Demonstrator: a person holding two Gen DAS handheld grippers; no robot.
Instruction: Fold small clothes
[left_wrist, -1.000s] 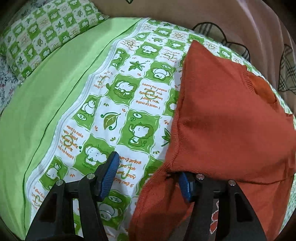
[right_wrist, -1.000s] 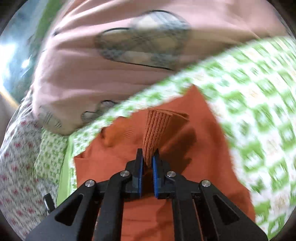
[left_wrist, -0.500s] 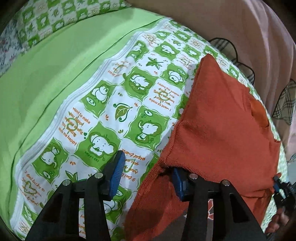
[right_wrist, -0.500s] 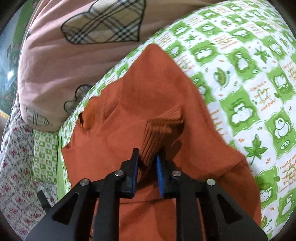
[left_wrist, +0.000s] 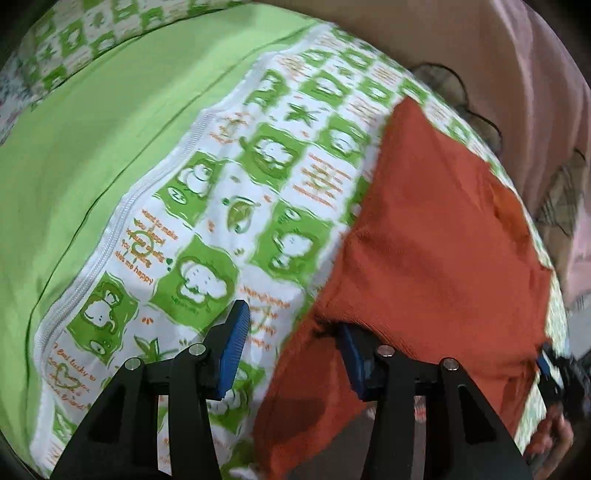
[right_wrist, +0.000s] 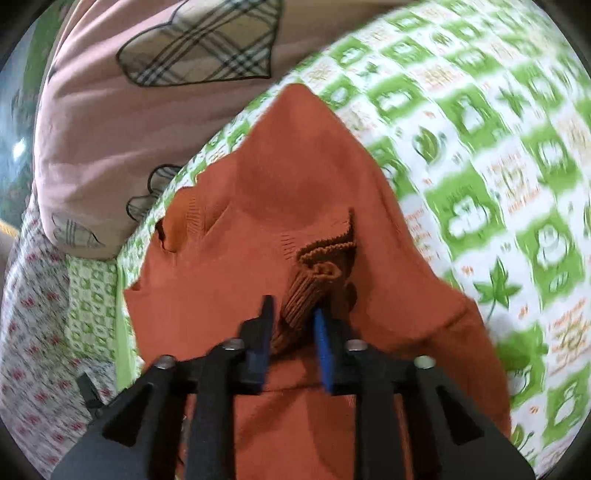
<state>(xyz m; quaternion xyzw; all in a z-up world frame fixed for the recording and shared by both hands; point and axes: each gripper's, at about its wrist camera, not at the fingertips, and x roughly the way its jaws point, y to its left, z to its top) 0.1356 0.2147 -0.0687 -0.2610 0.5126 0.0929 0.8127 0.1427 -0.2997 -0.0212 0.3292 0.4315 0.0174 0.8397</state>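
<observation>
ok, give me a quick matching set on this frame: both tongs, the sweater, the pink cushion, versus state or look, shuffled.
1. left tongs
2. right tongs
3. sweater
4. pink cushion

a. ribbed cuff between its fingers
b. plaid heart patches
c. wide open at the sweater's edge
d. orange, lying on the printed sheet

Pairs: 1-c, 2-a, 3-d, 4-b

A green-patterned bedsheet covers the bed; a pink quilt lies beside.

Matt ribbed-knit sweater, smooth printed cotton sheet
</observation>
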